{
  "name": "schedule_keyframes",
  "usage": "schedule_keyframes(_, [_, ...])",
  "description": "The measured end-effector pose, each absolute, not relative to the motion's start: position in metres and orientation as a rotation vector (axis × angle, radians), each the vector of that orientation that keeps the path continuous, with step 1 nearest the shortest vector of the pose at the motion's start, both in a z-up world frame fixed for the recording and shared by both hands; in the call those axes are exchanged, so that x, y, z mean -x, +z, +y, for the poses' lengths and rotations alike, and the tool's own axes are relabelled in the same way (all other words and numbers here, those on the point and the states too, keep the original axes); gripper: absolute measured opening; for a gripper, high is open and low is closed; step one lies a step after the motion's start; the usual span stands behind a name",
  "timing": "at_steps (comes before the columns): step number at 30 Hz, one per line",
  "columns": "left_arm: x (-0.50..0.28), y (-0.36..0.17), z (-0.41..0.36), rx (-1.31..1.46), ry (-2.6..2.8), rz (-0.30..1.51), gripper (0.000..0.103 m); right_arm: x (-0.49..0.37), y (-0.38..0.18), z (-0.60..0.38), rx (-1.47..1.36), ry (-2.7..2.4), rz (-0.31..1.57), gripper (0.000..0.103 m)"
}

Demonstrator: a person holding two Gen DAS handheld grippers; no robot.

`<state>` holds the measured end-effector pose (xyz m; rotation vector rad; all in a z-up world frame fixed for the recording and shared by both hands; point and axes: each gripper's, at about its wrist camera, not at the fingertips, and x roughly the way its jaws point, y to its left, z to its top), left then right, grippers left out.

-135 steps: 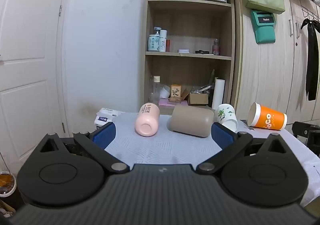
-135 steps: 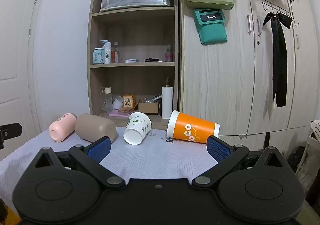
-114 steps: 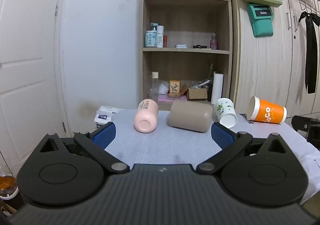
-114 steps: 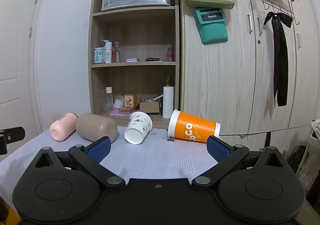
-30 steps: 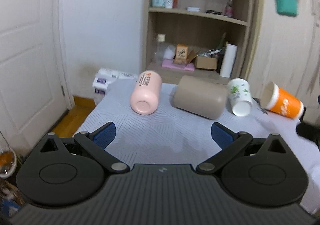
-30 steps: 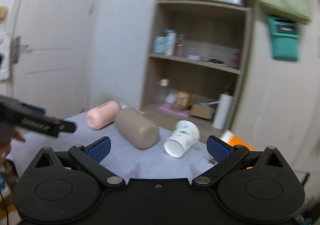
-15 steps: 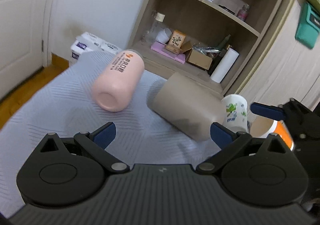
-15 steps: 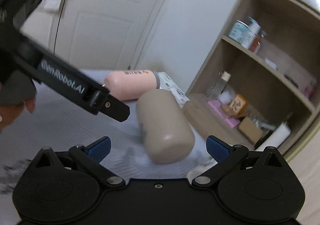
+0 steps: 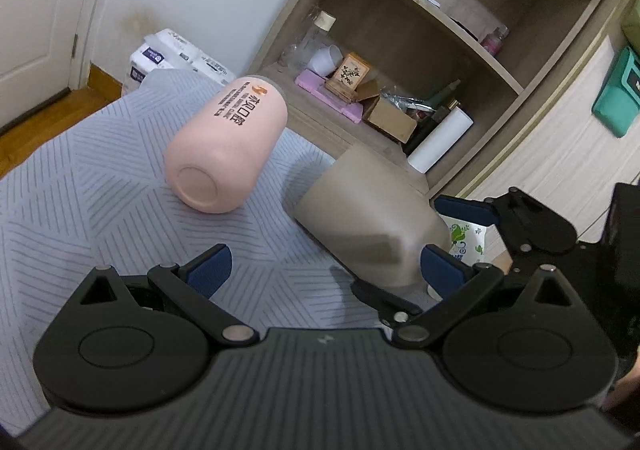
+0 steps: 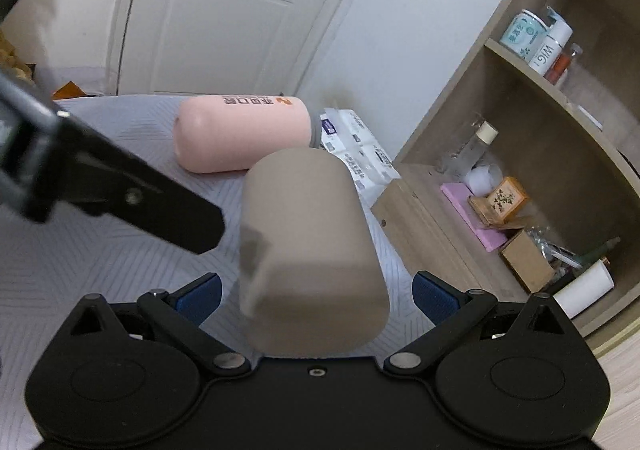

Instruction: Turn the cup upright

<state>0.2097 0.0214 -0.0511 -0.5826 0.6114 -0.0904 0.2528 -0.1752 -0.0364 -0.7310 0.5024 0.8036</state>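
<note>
Grey patterned cloth point(image 9: 100, 186) by the shelves point(image 9: 460, 62) — my taupe cup point(image 10: 308, 234) lies sideways between the right gripper point(image 10: 316, 296)'s spread fingers; left gripper point(image 9: 324, 266) unclenched too.

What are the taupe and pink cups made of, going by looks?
Taupe cup: matte, opaque, uniform colour with no glare, so likely plastic or a soft-touch coating; unglazed ceramic is possible. Pink cup: smooth satin body with printed lettering, a rounded moulded base and a faint sheen; probably plastic or coated metal.

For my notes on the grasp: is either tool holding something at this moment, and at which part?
Nothing is held. The right tool is open, its pads on either side of the lying beige cup without closing. The left tool is open too.
</note>
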Motion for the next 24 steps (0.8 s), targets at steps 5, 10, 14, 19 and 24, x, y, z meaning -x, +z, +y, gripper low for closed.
schedule_keyframes(5, [-0.211, -0.055, 0.027, 0.645, -0.101, 0.61, 0.101, -0.254, -0.04, -0.171, 0.728, 0.795, 0.559, 0.083])
schedule_keyframes(10, [-0.211, -0.059, 0.029, 0.715, -0.13, 0.607, 0.1, -0.249, -0.032, -0.174, 0.628, 0.775, 0.628, 0.083])
schedule_keyframes(14, [-0.207, -0.062, 0.033, 0.781, -0.173, 0.618, 0.1, -0.242, -0.029, -0.175, 0.58, 0.738, 0.677, 0.083])
schedule_keyframes(19, [-0.199, -0.06, 0.03, 0.825, -0.226, 0.63, 0.1, -0.222, -0.022, -0.181, 0.51, 0.802, 0.717, 0.083])
schedule_keyframes(24, [-0.187, -0.066, 0.031, 0.9, -0.253, 0.658, 0.1, -0.201, -0.022, -0.186, 0.478, 0.768, 0.726, 0.083])
